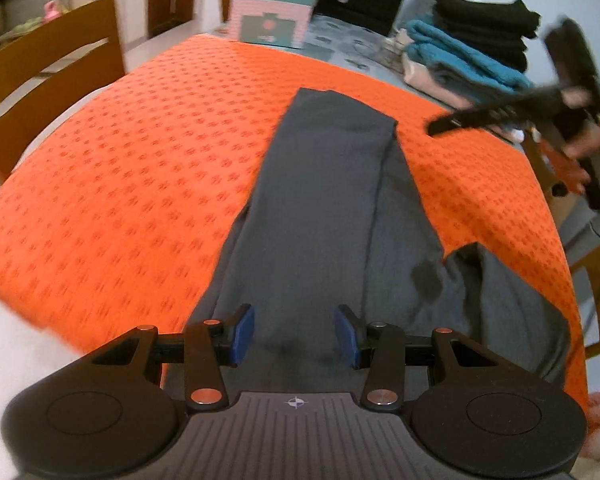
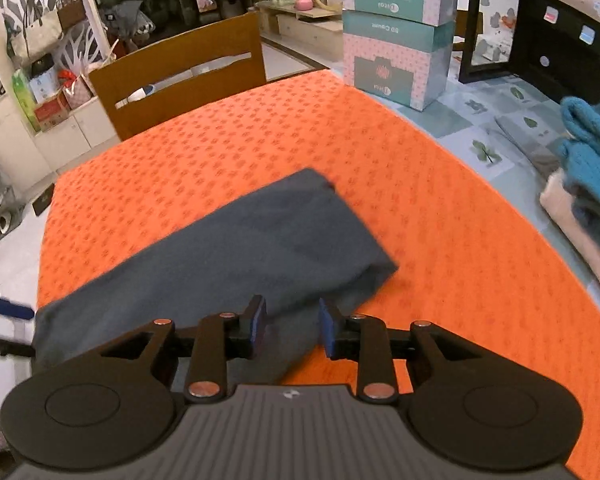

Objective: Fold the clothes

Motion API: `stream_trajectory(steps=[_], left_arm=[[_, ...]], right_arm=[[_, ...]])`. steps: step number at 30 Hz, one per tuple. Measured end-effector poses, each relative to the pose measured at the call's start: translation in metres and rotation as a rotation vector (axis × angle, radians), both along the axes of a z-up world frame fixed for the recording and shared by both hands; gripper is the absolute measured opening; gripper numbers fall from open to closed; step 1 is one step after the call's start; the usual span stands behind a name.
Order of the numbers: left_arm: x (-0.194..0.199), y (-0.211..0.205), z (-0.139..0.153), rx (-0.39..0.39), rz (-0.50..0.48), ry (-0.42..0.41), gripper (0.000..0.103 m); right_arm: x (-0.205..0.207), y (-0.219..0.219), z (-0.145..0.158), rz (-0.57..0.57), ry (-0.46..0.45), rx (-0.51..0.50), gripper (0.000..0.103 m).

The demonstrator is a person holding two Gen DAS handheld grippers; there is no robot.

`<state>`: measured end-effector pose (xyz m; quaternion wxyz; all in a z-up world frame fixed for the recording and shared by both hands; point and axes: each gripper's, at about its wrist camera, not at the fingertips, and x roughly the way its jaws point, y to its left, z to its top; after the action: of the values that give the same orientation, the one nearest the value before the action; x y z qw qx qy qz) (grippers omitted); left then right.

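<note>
the orange patterned cloth (image 1: 132, 152) covers most of the table in front of you, and the dark grey garment (image 1: 324, 216) lies on it as a long strip running away from you, one long side already laid over the other, with a loose part bunched at the near right corner. beyond the cloth, at the far right, a stack of folded clothes (image 1: 476, 52) sits on the tiled tabletop, black on top, teal and pale pink beneath. two pink and teal boxes (image 2: 396, 36) stand at the far edge, and a wooden chair (image 2: 180, 80) is off to the far left.

i judge you are between folds: the lengthwise fold looks done, and the crosswise fold is next.

your left gripper (image 1: 295, 336) hangs over the near end of the garment with its tongs apart and nothing pinched between the blue pads. your right gripper (image 2: 292, 328) sits above the garment's edge, tongs also apart, empty.

for the next move, i'd suggest tidying the bunched corner, then taking one end at both corners and carrying it squarely to the other end.
</note>
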<state>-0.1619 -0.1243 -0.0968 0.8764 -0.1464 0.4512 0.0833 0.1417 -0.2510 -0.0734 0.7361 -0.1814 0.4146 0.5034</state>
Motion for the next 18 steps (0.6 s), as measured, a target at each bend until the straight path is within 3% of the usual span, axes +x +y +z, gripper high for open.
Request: stream_trajectory(steps=[9, 12, 14, 18], left_arm=[[0.042, 0.006, -0.029, -0.043, -0.076, 0.034, 0.047], [0.045, 0.005, -0.035, -0.059, -0.073, 0.036, 0.049], [0.047, 0.003, -0.036, -0.053, -0.085, 0.035, 0.051], [0.047, 0.004, -0.035, -0.055, -0.092, 0.040, 0.052]], right_arm=[[0.072, 0.062, -0.043, -0.049, -0.008, -0.055, 0.034], [0.093, 0.073, -0.055, -0.085, 0.041, -0.041, 0.034], [0.100, 0.077, -0.064, -0.076, 0.092, -0.037, 0.035], [0.097, 0.084, -0.077, -0.039, 0.063, -0.061, 0.035]])
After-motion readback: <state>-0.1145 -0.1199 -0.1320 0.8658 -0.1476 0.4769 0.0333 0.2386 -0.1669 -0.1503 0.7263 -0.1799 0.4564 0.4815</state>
